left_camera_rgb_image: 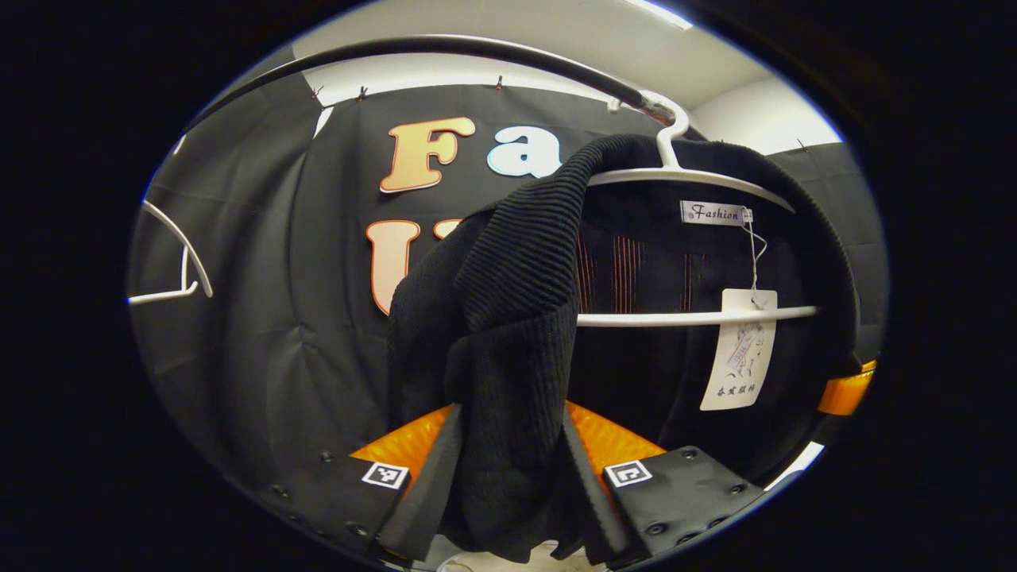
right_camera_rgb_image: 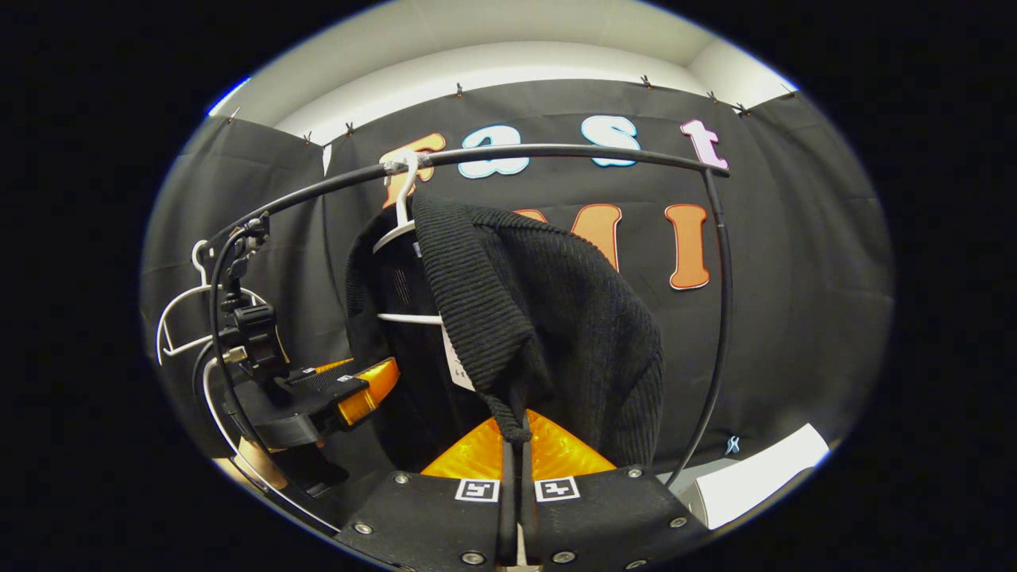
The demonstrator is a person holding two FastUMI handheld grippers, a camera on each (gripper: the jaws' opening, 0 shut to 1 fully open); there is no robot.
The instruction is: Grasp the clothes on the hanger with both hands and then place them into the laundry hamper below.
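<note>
A black knit sweater hangs on a white hanger hooked over a black rail. A paper tag dangles inside the collar. My left gripper is shut on a thick fold of the sweater's front edge, which runs down between both fingers. In the right gripper view, the sweater drapes off the hanger, and my right gripper is shut on a thin knitted edge, fingers almost touching. The left gripper shows at the garment's left side, cables trailing from it.
A second, bare white hanger hangs further along the rail; in the right gripper view this bare hanger sits behind the left gripper. The rail bends down into an upright post on the right. A white surface lies low at the right.
</note>
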